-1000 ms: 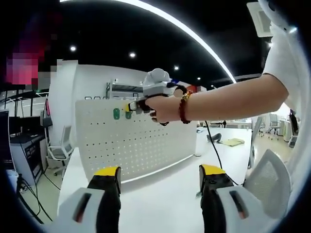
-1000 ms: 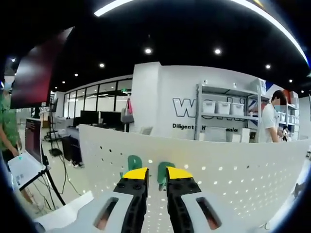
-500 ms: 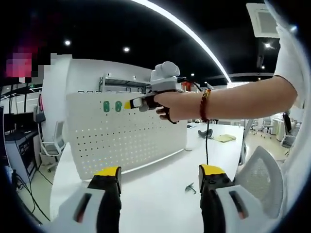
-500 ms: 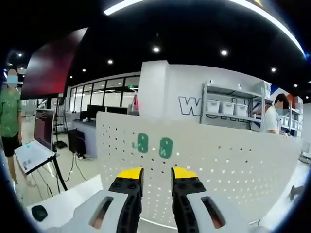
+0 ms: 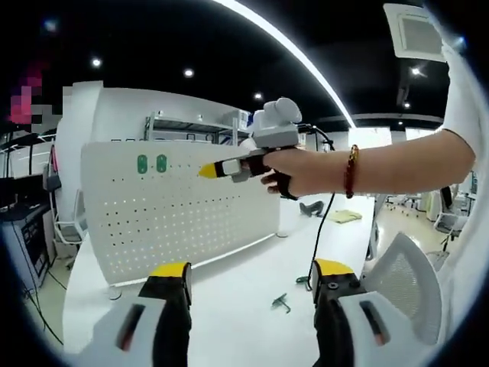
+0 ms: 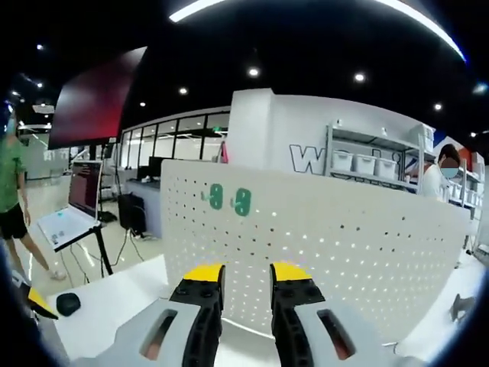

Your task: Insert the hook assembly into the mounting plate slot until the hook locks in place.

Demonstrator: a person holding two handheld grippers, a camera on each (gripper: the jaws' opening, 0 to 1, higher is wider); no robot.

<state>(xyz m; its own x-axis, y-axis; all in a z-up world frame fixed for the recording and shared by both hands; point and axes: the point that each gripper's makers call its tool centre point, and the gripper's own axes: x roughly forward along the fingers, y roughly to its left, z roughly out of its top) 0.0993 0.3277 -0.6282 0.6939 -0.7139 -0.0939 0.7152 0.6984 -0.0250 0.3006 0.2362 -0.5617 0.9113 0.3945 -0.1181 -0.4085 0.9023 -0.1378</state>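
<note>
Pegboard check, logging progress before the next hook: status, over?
Left gripper open, empty. Right gripper empty, held off the pegboard. Two green hooks mounted top left. Spare hook lying on table.

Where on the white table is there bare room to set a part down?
The white table is bare between the pegboard foot and the left gripper, except for a small dark hook lying nearer the right-hand jaw. Up by the two green hooks it is crowded.
</note>
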